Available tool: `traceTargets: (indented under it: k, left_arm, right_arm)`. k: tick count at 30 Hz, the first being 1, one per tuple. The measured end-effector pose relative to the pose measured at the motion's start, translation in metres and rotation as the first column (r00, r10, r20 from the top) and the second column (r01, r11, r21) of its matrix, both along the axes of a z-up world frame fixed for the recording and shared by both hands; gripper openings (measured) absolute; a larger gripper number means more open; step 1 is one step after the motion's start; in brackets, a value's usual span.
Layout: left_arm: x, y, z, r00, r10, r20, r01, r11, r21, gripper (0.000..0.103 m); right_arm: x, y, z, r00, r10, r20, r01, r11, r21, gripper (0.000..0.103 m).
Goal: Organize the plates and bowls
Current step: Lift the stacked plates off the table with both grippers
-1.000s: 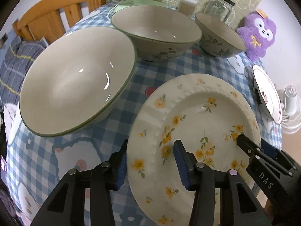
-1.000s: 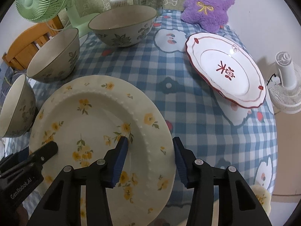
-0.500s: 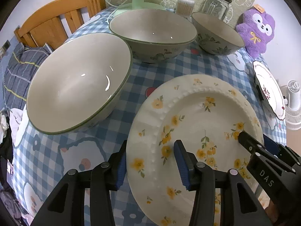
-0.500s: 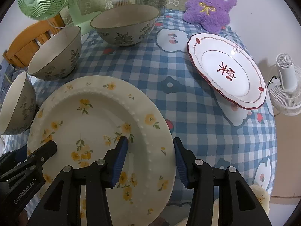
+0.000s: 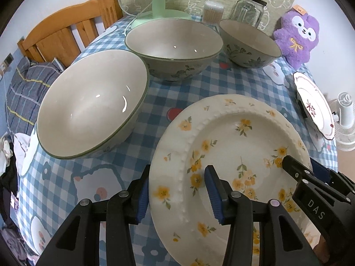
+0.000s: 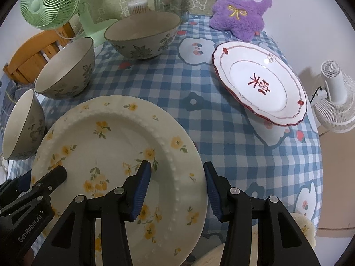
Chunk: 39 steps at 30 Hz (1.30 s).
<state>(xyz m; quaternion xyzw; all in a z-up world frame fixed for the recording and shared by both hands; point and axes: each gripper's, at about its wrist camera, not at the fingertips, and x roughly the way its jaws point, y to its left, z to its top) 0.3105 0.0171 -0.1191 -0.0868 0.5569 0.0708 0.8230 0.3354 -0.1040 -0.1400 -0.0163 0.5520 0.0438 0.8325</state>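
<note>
Now both grippers' jaws straddle opposite rims of yellow-flowered plate (image 5: 233,150), seemingly gripping it above tablecloth (image 6: 221,115)

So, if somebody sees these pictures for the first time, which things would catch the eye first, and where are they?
First comes the yellow-flowered plate in the foreground, with the left hand-held gripper and the right hand-held gripper each straddling its rim on opposite sides. Next, three green-rimmed bowls stand in a row to its left on the blue checked tablecloth. The purple plush toy sits at the far edge, behind the red-trimmed plate.
</note>
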Motion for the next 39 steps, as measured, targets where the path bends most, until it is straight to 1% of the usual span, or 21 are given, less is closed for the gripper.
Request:
traceTargets:
  k: [4, 5, 6, 7, 8, 11, 16, 21, 25, 33, 39]
  left_arm:
    - [0.001, 0.002, -0.004, 1.0, 0.011, 0.006, -0.011, 1.0, 0.003, 0.047]
    - [0.001, 0.002, -0.005, 1.0, 0.01, 0.0, -0.01, 1.0, 0.001, 0.049]
    - [0.001, 0.002, -0.007, 1.0, 0.004, -0.016, -0.004, 1.0, -0.006, 0.053]
    - [0.002, 0.001, -0.011, 0.999, -0.005, -0.037, 0.005, 1.0, -0.011, 0.055]
    - [0.002, 0.0, -0.011, 0.999, -0.012, -0.04, 0.011, 1.0, -0.006, 0.056]
    - [0.001, -0.002, -0.01, 0.999, -0.018, -0.048, 0.019, 1.0, 0.005, 0.057]
    - [0.002, -0.002, -0.01, 0.998, -0.017, -0.054, 0.017, 1.0, 0.006, 0.057]
    - [0.002, -0.003, -0.008, 0.998, -0.012, -0.054, 0.013, 1.0, 0.015, 0.057]
    - [0.002, -0.006, -0.002, 0.999, -0.01, -0.041, 0.011, 0.999, 0.043, 0.056]
    - [-0.001, -0.008, 0.013, 0.999, -0.029, -0.019, 0.03, 0.999, 0.035, 0.055]
    - [-0.003, -0.02, 0.024, 0.998, -0.064, 0.004, 0.064, 0.997, 0.031, 0.055]
  right_arm:
    - [0.001, 0.002, -0.005, 1.0, 0.004, -0.019, -0.004, 1.0, 0.002, 0.052]
    - [0.001, 0.002, -0.006, 1.0, 0.001, -0.031, -0.001, 1.0, 0.004, 0.052]
    - [0.0, 0.001, -0.007, 0.999, -0.002, -0.038, 0.003, 1.0, 0.011, 0.052]
    - [0.0, 0.002, -0.006, 0.999, 0.0, -0.037, 0.001, 1.0, 0.016, 0.052]
    - [0.0, 0.003, -0.005, 0.999, 0.012, -0.042, -0.011, 1.0, 0.009, 0.052]
    - [0.0, 0.004, -0.006, 0.998, 0.016, -0.054, -0.015, 1.0, 0.006, 0.052]
    - [0.0, 0.001, -0.01, 0.996, 0.01, -0.089, -0.006, 0.999, 0.036, 0.055]
    - [-0.001, -0.002, -0.011, 0.994, -0.001, -0.106, 0.004, 1.0, 0.03, 0.056]
    - [-0.006, -0.002, -0.004, 0.995, -0.002, -0.096, 0.006, 0.999, 0.036, 0.056]
    - [-0.013, -0.008, 0.013, 0.998, -0.009, -0.065, 0.011, 0.999, 0.034, 0.056]
    - [-0.019, -0.016, 0.025, 0.998, -0.044, -0.043, 0.045, 0.998, 0.031, 0.056]
